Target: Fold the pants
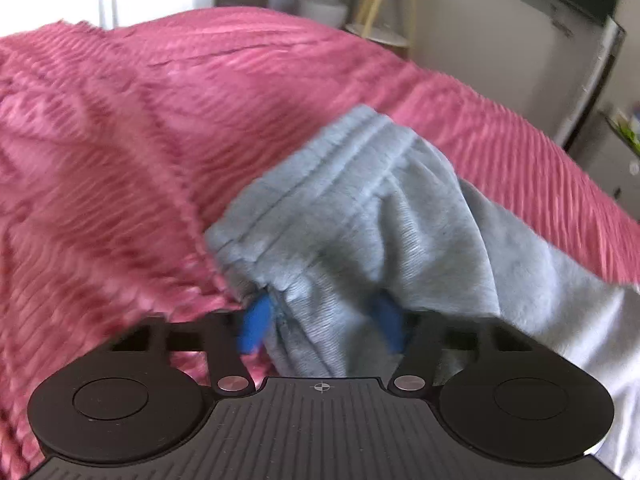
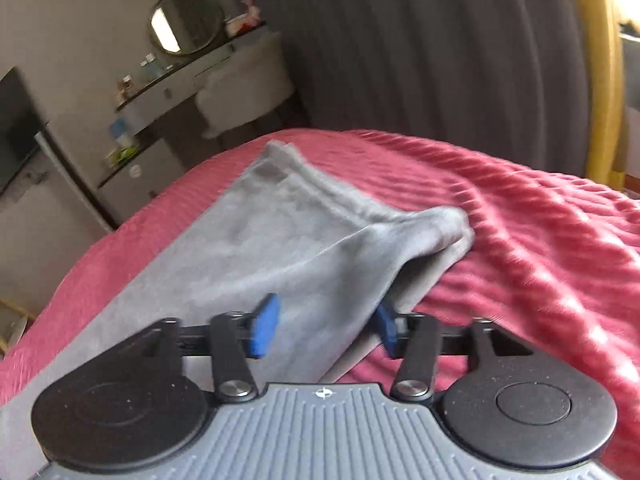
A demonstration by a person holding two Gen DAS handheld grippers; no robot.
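The soft grey cotton pants (image 2: 256, 240) lie partly folded on the ribbed pink bed blanket (image 2: 540, 220), final folds remaining. The left claw (image 1: 320, 320) clenches bunched waistband fabric. The right claw (image 2: 326, 326) straddles the folded edge, released.

Open pink bedspread (image 1: 120, 140) around pants (image 1: 360, 208)

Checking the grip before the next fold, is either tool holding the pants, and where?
The left tool has the gray pants bunched between its fingers near the waistband. The right tool is open, gripping nothing.
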